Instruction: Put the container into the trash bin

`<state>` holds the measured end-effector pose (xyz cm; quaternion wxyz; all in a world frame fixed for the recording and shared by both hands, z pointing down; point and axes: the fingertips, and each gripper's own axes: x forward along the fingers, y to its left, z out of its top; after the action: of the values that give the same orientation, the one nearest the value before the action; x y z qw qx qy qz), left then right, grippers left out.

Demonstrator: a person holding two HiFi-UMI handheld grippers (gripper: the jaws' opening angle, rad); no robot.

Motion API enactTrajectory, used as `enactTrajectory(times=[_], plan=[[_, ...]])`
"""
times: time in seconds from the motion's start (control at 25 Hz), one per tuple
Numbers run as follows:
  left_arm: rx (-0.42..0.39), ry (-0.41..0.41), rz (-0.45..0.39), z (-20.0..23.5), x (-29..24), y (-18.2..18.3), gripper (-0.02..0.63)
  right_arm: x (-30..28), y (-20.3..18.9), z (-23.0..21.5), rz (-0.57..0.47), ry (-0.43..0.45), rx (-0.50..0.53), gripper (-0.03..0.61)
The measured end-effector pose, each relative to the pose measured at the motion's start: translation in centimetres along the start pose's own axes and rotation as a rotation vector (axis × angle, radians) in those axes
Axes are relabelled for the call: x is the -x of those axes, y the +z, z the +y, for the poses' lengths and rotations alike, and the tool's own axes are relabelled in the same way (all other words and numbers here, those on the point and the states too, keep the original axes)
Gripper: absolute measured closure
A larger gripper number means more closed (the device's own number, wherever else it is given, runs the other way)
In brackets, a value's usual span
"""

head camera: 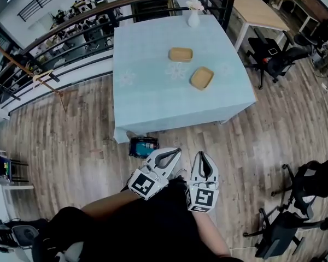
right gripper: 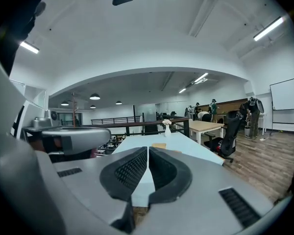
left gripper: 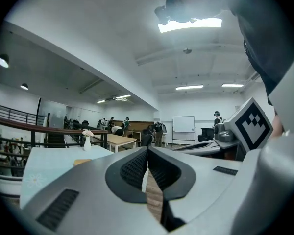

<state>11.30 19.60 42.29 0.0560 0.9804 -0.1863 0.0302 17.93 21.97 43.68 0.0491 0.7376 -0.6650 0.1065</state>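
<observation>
Two tan shallow containers lie on a pale blue table (head camera: pixel 153 91): one (head camera: pixel 180 54) further back, one (head camera: pixel 201 77) nearer and to the right. A dark bin with a teal rim (head camera: pixel 144 146) stands on the floor at the table's near edge. My left gripper (head camera: pixel 173 152) and right gripper (head camera: pixel 203 156) hang close to my body, well short of the table, both shut with nothing between the jaws. In the right gripper view the table (right gripper: pixel 152 146) and a container (right gripper: pixel 159 145) show far ahead of the right gripper (right gripper: pixel 148 151). The left gripper (left gripper: pixel 148 153) looks across the room.
A white vase with flowers (head camera: pixel 193 15) stands at the table's far edge by a railing (head camera: pixel 65 21). Black office chairs (head camera: pixel 273 59) sit to the right and at the lower right (head camera: pixel 295 201). A wooden table (head camera: pixel 259 7) is behind. The floor is wood.
</observation>
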Motion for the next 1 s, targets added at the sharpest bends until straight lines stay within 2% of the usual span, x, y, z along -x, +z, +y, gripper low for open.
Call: enactTrajectory(times=[0.24, 0.36, 0.64, 1.0], plan=[[-0.005, 0.030, -0.009, 1.3, -3.4, 1.1, 0.600, -2.5, 0.4, -1.4, -0.020, 0.088, -0.040, 0.543], [-0.010, 0.046, 0.013, 1.7, -5.1, 0.9, 0.600, -3.1, 0.8, -3.3, -0.030, 0.107, -0.039, 0.543], [0.035, 0.075, 0.042, 3.1, -7.6, -0.5, 0.600, -5.2, -0.8, -6.8, 0.011, 0.082, -0.054, 0.543], [0.054, 0.012, 0.089, 4.8, -11.7, -2.2, 0.600, -7.9, -2.3, -9.8, 0.080, 0.033, -0.067, 0.543]])
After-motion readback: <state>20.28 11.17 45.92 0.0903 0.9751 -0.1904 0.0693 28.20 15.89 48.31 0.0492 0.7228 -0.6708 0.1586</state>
